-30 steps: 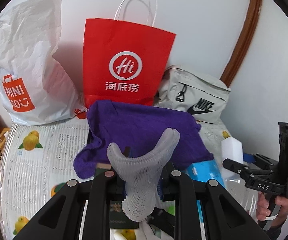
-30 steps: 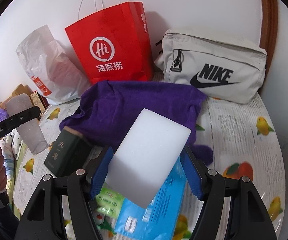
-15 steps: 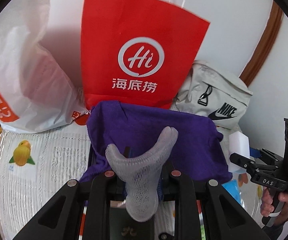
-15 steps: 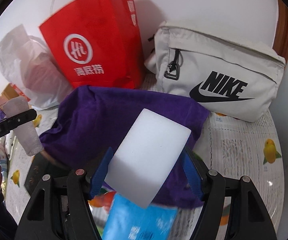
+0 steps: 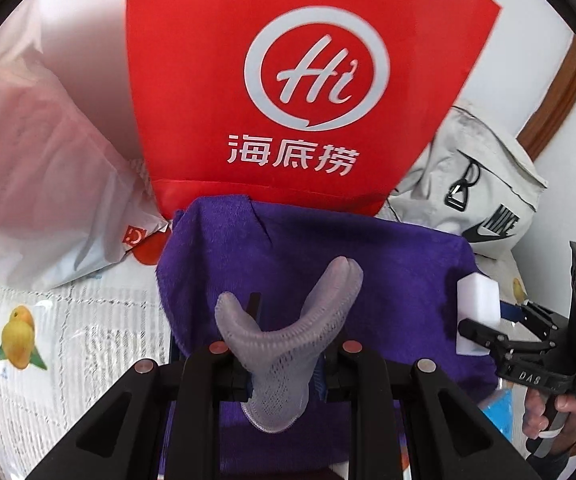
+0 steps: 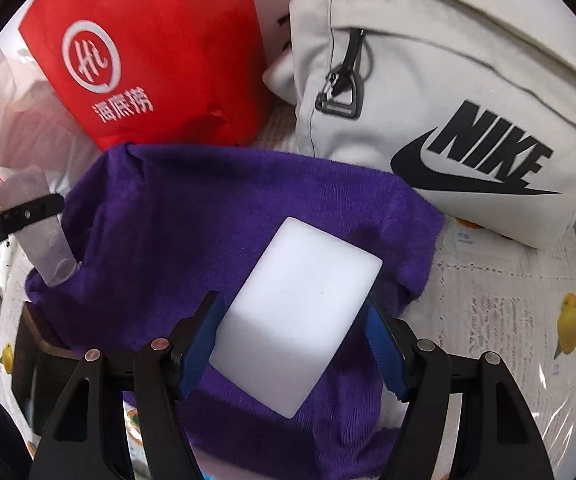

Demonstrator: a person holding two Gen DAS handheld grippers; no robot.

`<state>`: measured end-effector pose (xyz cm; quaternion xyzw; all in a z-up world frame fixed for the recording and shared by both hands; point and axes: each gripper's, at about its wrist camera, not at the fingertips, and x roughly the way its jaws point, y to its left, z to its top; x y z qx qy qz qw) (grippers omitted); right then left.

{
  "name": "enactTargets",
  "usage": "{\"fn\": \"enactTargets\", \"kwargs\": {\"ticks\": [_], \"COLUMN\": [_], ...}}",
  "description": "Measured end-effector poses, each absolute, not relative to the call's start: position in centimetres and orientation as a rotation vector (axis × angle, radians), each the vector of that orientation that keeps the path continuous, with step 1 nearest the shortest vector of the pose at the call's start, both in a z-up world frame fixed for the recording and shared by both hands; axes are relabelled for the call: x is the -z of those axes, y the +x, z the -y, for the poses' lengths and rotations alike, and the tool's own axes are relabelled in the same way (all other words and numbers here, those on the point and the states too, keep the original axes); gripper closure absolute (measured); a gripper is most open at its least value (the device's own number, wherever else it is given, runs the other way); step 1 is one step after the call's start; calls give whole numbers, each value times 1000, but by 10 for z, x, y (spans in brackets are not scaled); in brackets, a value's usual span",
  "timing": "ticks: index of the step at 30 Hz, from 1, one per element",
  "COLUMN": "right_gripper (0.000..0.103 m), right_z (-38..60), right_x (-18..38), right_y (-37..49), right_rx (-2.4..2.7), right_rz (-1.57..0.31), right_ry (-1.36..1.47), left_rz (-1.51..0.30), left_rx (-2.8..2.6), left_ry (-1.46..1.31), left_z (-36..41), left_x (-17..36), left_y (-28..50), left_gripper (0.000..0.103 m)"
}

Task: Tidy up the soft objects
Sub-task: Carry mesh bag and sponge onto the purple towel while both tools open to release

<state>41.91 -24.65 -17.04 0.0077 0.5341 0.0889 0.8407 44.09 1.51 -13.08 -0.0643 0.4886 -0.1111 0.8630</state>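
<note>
Both hands angled steeply down over the purple towel [image 6: 215,216]. The left gripper [image 5: 283,360] pinched a grey mesh sleeve [image 5: 283,344] above it; the right gripper [image 6: 294,332] clamped a white sponge block [image 6: 296,316], tilted, beside the Nike bag [image 6: 448,100].

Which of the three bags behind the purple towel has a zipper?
The pale grey Nike bag, at the right. Its black zipper pull hangs on the front; the red paper bag and the white plastic bag have none.
</note>
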Motion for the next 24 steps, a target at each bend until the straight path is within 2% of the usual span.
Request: {"fn": "enactTargets", "kwargs": {"ticks": [13, 15, 19, 20, 24], "right_gripper": [32, 31, 27, 26, 26], "right_z": [251, 249, 244, 245, 247], "right_x": [186, 187, 191, 190, 185], "right_y": [428, 428, 430, 431, 429], "right_rx": [-195, -198, -204, -201, -192], "right_rz": [-1174, -1174, -1170, -1167, -1164], "right_ry": [22, 14, 25, 42, 58], "left_rz": [-1100, -1103, -1084, -1077, -1060], "left_rx": [194, 199, 183, 177, 169], "left_ry": [-123, -126, -95, -84, -41], "left_z": [-5, -4, 2, 3, 10], "left_x": [159, 159, 155, 153, 146], "left_y": [472, 473, 472, 471, 468], "left_gripper": [83, 77, 40, 36, 34]}}
